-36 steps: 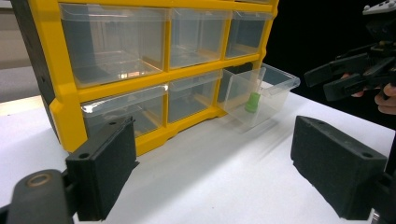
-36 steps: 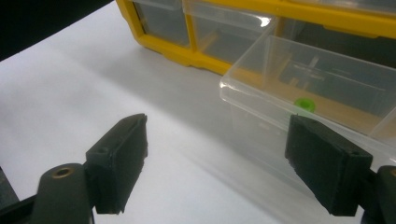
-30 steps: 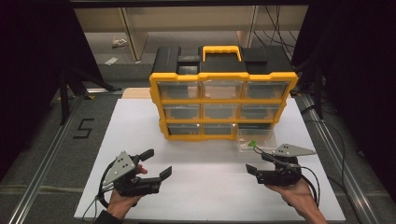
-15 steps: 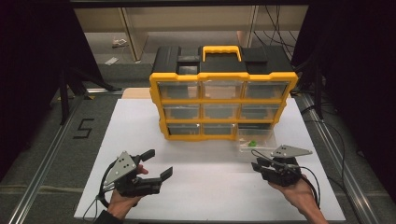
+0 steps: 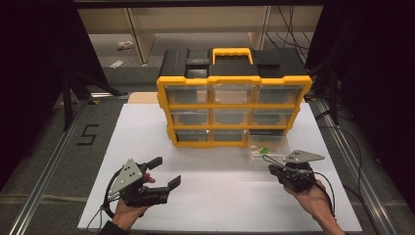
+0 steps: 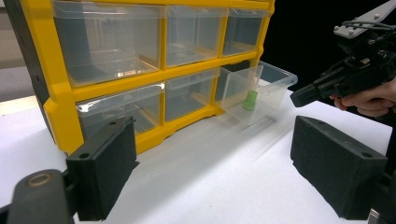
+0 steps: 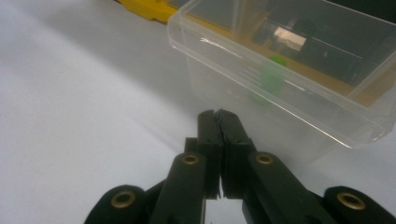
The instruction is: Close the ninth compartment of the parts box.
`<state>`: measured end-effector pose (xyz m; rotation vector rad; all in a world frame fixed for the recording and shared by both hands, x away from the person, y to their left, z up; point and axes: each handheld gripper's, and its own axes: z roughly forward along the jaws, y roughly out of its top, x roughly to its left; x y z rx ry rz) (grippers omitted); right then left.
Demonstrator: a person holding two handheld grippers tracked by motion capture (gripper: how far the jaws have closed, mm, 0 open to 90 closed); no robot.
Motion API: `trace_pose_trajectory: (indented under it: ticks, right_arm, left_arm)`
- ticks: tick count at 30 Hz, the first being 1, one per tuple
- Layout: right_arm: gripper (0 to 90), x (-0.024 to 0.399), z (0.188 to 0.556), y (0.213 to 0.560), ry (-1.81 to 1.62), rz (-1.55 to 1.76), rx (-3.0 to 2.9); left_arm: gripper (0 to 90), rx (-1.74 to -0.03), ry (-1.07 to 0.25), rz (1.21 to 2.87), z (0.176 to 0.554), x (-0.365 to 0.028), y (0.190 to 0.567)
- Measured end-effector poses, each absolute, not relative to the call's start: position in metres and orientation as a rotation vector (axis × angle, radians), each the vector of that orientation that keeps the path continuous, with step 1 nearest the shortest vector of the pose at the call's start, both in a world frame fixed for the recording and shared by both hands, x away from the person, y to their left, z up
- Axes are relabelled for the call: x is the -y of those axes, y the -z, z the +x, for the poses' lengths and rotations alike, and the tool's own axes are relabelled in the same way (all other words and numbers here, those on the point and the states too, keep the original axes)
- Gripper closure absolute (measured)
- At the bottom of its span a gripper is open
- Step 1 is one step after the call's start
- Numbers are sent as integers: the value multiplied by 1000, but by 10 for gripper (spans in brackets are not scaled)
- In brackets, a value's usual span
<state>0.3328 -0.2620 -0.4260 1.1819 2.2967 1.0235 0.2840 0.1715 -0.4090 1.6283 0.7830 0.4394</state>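
With the bottom-right clear plastic drawer [image 5: 268,147] pulled out of the yellow-and-black plastic organiser cabinet [image 5: 234,110] and lying on the white board [image 5: 195,200] just off the cabinet's lower right corner, the step in hand is judged to be pushing that drawer back into its empty slot. A small green plastic piece [image 7: 271,77] is seen lying inside the drawer, near its back wall. For a clean push, the closed tips should be set against the middle of the drawer's front wall, low down, so that the drawer is slid flat over the board and is not tipped or turned. The drawer should be lined up squarely with the open slot before force is added, as a skewed entry is likely to jam against the yellow frame. A slow push is advised, so that the light green piece is not thrown about.

The right gripper [image 7: 219,122] has just been closing, and its two black jaws are now pressed together with nothing held between them. Its tips are pointed at the drawer's near wall and are held just short of it; contact cannot be told for certain from the right gripper view. The right gripper is placed near the board's right edge, by the pulled-out drawer.

The left gripper [image 5: 164,172] is held wide, its jaws well apart and empty, near the board's front left part. Nothing is touched by it, and the cabinet is faced from a distance.
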Motion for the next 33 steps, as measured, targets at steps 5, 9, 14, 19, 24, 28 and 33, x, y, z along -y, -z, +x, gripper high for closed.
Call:
trace_pose_trajectory:
  ticks: [5, 9, 14, 19, 24, 28, 33]
  right_arm:
    - [900, 262, 338, 429, -963, 1185, -2282]
    - [900, 263, 341, 430, -940, 1184, -2272]
    - [900, 263, 342, 431, -923, 1178, -2268]
    - [900, 262, 345, 432, -905, 1178, -2257]
    - [900, 263, 347, 433, -897, 1176, -2247]
    - [900, 264, 349, 433, -901, 1180, -2235]
    - [900, 263, 353, 435, -895, 1181, -2242]
  left_arm:
    - [145, -782, -440, 1630, 284, -171, 409]
    - [145, -783, -440, 1629, 284, -171, 409]
    - [145, -786, -440, 1628, 285, -172, 409]
    - [146, -785, -440, 1629, 284, -172, 409]
    - [146, -784, -438, 1630, 285, -172, 409]
    - [146, -785, -438, 1631, 285, -171, 409]
    - [146, -785, -438, 1632, 285, -171, 409]
